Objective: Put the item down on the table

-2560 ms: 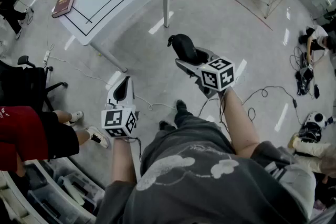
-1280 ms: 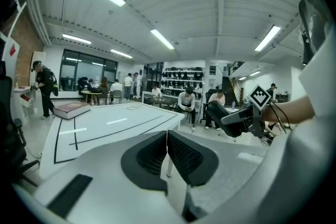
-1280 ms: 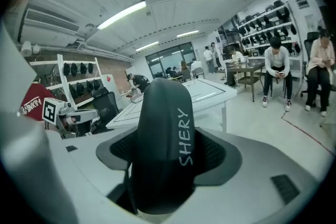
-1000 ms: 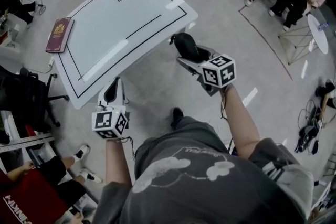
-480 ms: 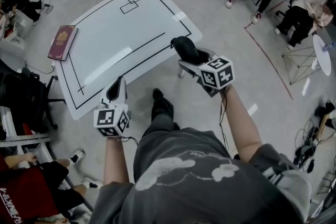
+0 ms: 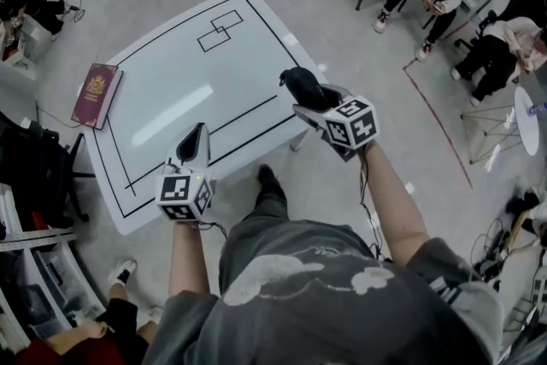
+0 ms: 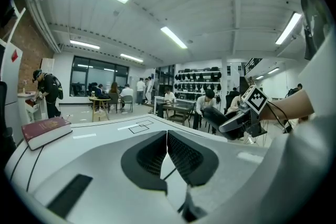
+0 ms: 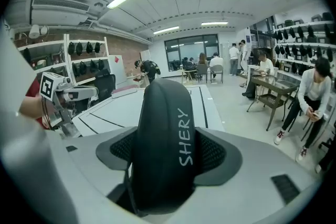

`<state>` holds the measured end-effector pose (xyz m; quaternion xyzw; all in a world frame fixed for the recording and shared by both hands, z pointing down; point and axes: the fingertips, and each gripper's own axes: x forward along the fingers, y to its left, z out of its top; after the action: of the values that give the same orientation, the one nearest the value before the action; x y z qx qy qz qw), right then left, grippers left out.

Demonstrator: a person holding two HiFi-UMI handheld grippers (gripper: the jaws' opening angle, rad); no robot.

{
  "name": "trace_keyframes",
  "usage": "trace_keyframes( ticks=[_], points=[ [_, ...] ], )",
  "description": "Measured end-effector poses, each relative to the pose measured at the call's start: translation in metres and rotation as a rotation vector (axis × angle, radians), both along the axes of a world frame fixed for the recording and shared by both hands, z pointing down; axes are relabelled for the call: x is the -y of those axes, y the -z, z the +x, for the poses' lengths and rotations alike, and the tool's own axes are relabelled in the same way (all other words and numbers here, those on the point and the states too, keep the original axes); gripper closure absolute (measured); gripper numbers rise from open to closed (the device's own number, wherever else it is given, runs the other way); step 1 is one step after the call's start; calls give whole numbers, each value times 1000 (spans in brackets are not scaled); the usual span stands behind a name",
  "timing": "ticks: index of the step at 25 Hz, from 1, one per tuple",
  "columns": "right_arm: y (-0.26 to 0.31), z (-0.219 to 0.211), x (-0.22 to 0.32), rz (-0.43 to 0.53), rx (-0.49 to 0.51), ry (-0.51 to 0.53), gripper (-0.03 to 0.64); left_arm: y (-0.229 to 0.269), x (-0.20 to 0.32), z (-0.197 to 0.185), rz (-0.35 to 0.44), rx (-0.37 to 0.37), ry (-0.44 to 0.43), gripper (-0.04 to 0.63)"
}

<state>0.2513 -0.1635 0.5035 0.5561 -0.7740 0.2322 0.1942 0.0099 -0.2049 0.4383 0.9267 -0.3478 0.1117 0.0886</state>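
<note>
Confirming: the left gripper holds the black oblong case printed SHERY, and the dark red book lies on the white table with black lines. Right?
Not quite. The right gripper holds the black oblong case printed SHERY, as the right gripper view shows; the left gripper is shut on nothing. The dark red book does lie on the white table with black lines.

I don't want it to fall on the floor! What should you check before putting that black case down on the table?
1. Right gripper shut on the black case: ok.
2. Left gripper shut, empty, apart from the case: ok.
3. Table bare beside the case: ok.
4. Red book far off at the table's other edge: ok.
5. Case fully over the table, not past its edge: cannot tell.
</note>
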Motion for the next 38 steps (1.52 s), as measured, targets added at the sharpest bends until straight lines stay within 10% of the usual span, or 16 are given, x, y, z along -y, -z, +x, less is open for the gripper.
trace_keyframes(
  ticks=[19, 38],
  points=[
    [-30, 21, 256, -51, -397, 436, 295, -23, 190, 17, -55, 7, 84, 589],
    [-78, 23, 369, 7, -594, 996, 295, -44, 231, 11, -117, 50, 352, 589]
  ],
)
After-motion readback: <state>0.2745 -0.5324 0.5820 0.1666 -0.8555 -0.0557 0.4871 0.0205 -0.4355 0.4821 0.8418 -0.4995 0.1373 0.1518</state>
